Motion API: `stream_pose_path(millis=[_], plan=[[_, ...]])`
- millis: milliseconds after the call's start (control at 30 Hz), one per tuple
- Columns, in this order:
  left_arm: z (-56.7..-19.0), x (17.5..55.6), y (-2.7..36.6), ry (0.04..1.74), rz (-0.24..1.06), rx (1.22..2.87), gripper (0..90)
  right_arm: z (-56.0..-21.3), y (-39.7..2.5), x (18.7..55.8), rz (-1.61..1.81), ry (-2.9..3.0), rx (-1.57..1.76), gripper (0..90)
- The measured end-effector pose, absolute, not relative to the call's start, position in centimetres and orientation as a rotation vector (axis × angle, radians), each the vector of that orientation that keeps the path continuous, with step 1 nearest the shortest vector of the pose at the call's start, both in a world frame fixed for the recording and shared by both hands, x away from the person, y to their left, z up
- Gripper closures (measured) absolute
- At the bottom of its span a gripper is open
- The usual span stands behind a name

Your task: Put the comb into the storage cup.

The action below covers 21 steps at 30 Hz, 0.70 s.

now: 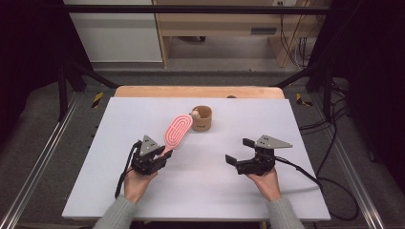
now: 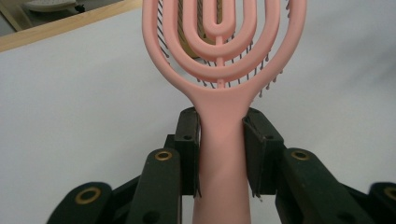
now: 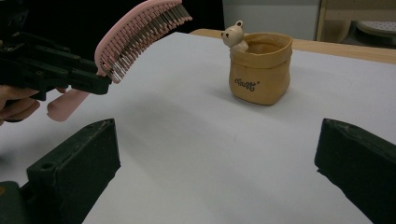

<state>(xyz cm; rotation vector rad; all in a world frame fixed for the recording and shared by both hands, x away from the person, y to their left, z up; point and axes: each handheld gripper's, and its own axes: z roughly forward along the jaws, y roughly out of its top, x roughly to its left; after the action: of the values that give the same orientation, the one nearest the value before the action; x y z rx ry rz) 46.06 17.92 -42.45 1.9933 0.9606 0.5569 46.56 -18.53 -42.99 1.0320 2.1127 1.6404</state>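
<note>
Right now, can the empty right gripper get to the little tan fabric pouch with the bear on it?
Probably yes. The right gripper is open, holding nothing, and bare white table lies between it and the tan fabric pouch. The pink plastic hairbrush, clamped in the left gripper, is raised off to one side.

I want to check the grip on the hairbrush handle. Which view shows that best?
The left gripper view: the left tool has both jaws pressed on the pink hairbrush handle, close up. The high view shows the brush small, from above; the right gripper view shows it side-on, bristles down.
</note>
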Motion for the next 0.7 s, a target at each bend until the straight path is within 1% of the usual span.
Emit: stream_pose_path(millis=[700], plan=[[-42.6,45.5,16.6,0.936,0.577,1.983,69.1,-42.5,-16.9,47.2,1.67,2.105,1.06,0.5]])
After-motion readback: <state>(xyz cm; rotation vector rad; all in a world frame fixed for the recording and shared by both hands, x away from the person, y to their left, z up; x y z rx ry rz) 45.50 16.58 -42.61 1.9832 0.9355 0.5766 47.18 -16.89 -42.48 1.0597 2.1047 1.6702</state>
